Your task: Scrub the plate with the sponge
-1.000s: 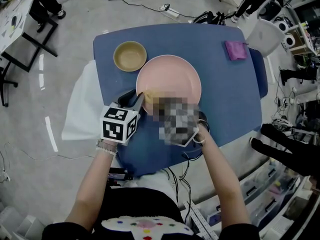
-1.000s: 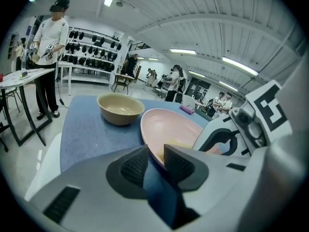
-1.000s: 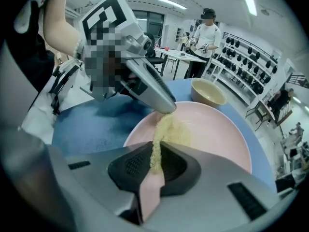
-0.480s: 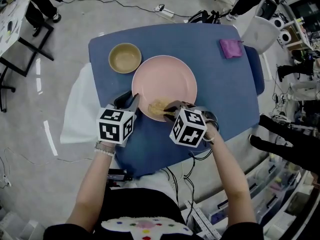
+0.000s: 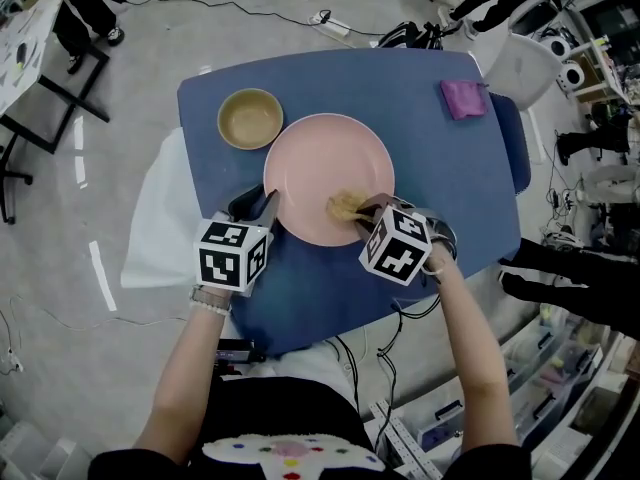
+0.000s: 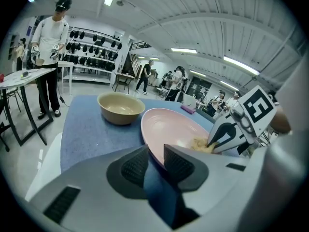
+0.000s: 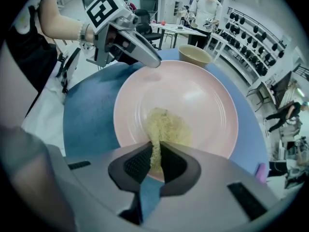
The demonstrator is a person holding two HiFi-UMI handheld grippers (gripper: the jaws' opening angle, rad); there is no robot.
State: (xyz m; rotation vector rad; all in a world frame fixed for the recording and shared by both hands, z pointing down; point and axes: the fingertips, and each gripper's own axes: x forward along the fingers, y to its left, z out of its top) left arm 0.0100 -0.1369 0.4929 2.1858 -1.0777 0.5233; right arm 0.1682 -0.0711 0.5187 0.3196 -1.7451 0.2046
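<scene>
A large pink plate point(image 5: 322, 163) lies mid-table on the blue cloth. My left gripper point(image 5: 270, 201) is shut on the plate's near-left rim point(image 6: 152, 151), one jaw above and one below it. My right gripper point(image 5: 362, 208) is shut on a yellowish sponge point(image 5: 345, 205) that presses on the plate's near-right inner surface. In the right gripper view the sponge point(image 7: 164, 127) spreads flat on the plate point(image 7: 203, 100) in front of the jaws. The left gripper view shows the right gripper point(image 6: 217, 141) and sponge point(image 6: 202, 144) on the far side of the plate.
A tan bowl point(image 5: 249, 118) stands just beyond the plate at the left. A purple cloth point(image 5: 464, 98) lies at the table's far right corner. People stand in the background of both gripper views. Bins and cables crowd the floor to the right.
My right gripper has dragged the sponge across the plate's near part from left to right. The left gripper has stayed clamped on the rim.
</scene>
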